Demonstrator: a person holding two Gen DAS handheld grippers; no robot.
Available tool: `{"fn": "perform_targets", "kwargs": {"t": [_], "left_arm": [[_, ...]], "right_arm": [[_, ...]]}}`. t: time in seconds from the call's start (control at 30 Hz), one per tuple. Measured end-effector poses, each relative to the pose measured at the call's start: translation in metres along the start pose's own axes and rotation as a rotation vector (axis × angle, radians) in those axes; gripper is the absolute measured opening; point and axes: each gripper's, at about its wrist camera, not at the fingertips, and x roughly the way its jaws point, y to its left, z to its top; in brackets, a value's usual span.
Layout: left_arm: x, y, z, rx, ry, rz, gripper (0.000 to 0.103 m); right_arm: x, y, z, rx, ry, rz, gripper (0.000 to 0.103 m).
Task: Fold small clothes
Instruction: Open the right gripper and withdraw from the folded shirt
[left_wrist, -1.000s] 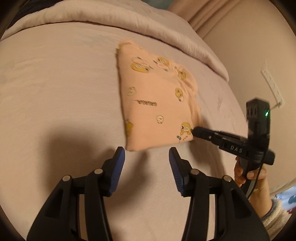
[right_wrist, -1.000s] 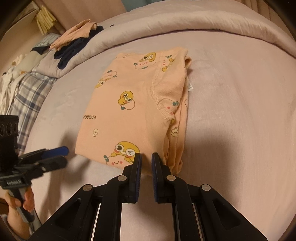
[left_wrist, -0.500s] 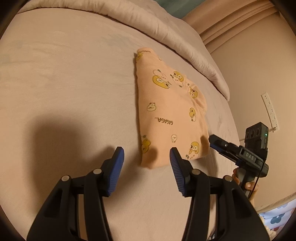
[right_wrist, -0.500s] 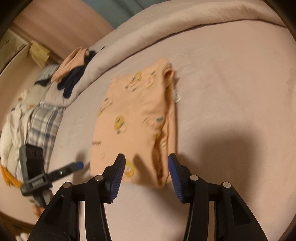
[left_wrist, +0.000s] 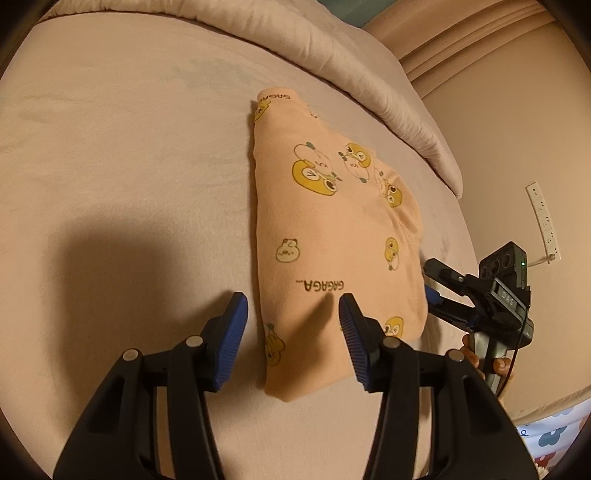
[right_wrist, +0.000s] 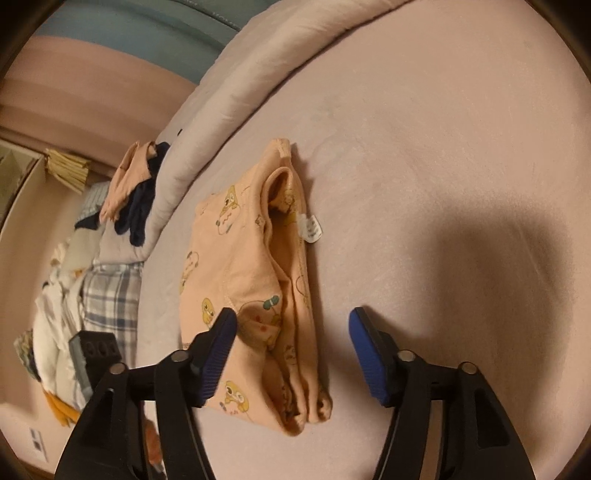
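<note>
A small peach garment (left_wrist: 332, 236) with yellow cartoon prints lies folded flat on the bed sheet (left_wrist: 129, 166). My left gripper (left_wrist: 290, 328) is open, its jaws spread over the garment's near left corner. My right gripper (right_wrist: 291, 347) is open, jaws spread over the near end of the garment (right_wrist: 251, 280), where the layered folded edges show. In the left wrist view the right gripper (left_wrist: 439, 295) sits open at the garment's right edge. A white care label (right_wrist: 311, 229) sticks out on the garment's right side.
A rolled duvet (left_wrist: 332, 59) runs along the far side of the bed. A heap of other clothes (right_wrist: 133, 192) and a plaid cloth (right_wrist: 110, 291) lie at the left. A wall with a power strip (left_wrist: 543, 221) stands to the right.
My right gripper opened from shut and let go of the garment, then drew back. Both grippers came closer over the garment's near end, which now lies flat.
</note>
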Motion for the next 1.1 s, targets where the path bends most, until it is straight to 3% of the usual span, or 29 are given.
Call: {"fn": "perform_targets", "kwargs": {"t": [0.2, 0.5, 1.1], "left_arm": [[0.003, 0.007, 0.004, -0.010, 0.004, -0.010, 0.053], [0.010, 0.005, 0.013, 0.005, -0.003, -0.019, 0.058], [0.030, -0.007, 0.031, 0.053, -0.013, -0.033, 0.072]], "right_arm": [[0.003, -0.006, 0.005, -0.009, 0.044, 0.042, 0.072], [0.016, 0.002, 0.016, -0.066, 0.071, 0.037, 0.078], [0.037, 0.014, 0.029, -0.128, 0.089, 0.065, 0.078]]}}
